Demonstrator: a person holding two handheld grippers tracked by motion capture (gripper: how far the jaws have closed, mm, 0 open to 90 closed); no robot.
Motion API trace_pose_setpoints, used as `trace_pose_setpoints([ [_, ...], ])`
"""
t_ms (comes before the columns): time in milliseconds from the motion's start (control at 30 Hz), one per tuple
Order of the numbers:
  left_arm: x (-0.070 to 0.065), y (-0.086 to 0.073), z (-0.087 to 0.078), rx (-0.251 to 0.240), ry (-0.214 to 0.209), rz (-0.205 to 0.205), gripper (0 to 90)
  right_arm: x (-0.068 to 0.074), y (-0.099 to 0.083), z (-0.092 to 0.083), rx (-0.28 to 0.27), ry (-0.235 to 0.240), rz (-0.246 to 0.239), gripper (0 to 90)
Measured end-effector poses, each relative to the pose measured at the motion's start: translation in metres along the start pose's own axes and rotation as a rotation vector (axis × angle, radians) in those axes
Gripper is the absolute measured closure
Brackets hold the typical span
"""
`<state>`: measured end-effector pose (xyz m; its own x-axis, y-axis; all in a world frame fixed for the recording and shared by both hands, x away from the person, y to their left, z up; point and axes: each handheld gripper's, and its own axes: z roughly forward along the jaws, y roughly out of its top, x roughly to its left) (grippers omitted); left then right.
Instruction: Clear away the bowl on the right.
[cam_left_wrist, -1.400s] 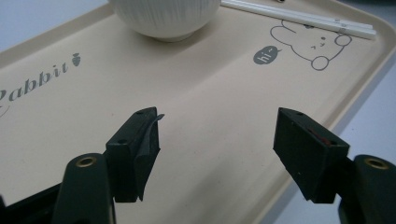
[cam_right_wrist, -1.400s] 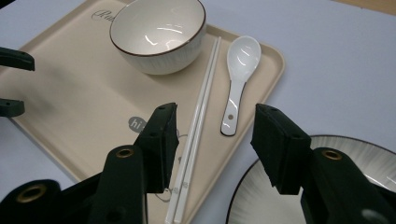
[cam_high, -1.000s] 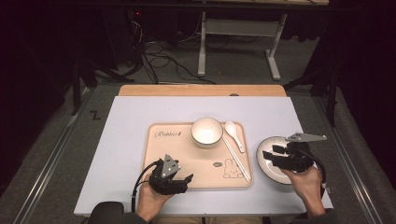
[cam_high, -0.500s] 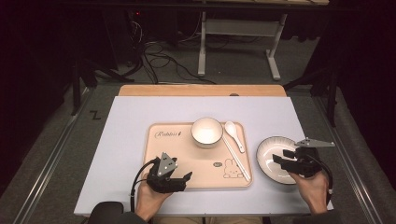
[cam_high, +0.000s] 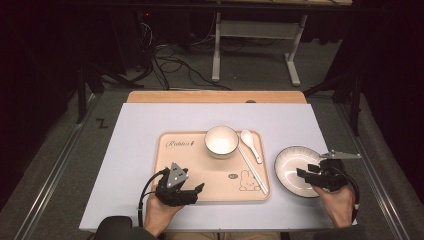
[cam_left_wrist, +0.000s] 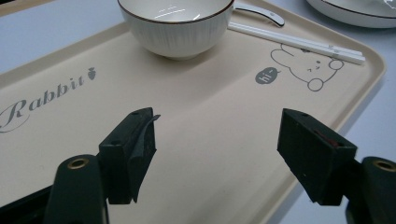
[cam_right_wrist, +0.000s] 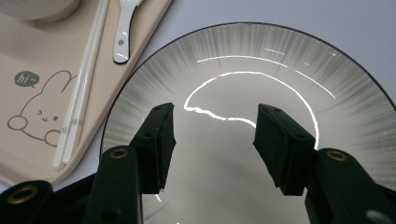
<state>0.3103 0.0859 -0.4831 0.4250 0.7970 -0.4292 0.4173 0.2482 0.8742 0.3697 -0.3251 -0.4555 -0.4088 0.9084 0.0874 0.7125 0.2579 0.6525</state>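
Observation:
A peach tray (cam_high: 190, 172) printed with "Rabbit" and a bunny lies mid-table. On it stand a white bowl (cam_high: 221, 141), a white spoon (cam_high: 250, 144) and white chopsticks (cam_high: 253, 170). A grey-streaked plate (cam_high: 290, 167) with a dark rim rests on the table right of the tray. My left gripper (cam_high: 192, 192) hovers open over the tray's near left part (cam_left_wrist: 210, 140), nothing between its jaws. My right gripper (cam_high: 306, 171) is open over the plate's near right side, and the plate (cam_right_wrist: 280, 84) shows behind its empty jaws.
The table has a pale lavender top (cam_high: 135, 150) with a wooden strip (cam_high: 215, 96) along the far edge. Beyond it are a dark floor, cables (cam_high: 170, 60) and a metal stand (cam_high: 255, 45). Rails run along both sides of the table.
My right gripper has drawn back toward the near right edge of the plate and dropped lower, uncovering most of the plate. The left gripper has stayed where it was.

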Motion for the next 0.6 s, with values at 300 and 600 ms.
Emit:
trace_pose_setpoints([
  [300, 0.0, -0.002, 0.002, 0.008, 0.005, -0.005, 27.9, -0.004, -0.003, -0.008, -0.028, -0.039, -0.016, 50.1],
  [600, -0.001, -0.002, 0.006, 0.023, 0.011, -0.005, 29.6, -0.012, -0.008, -0.017, -0.03, -0.07, 0.004, 53.5],
])
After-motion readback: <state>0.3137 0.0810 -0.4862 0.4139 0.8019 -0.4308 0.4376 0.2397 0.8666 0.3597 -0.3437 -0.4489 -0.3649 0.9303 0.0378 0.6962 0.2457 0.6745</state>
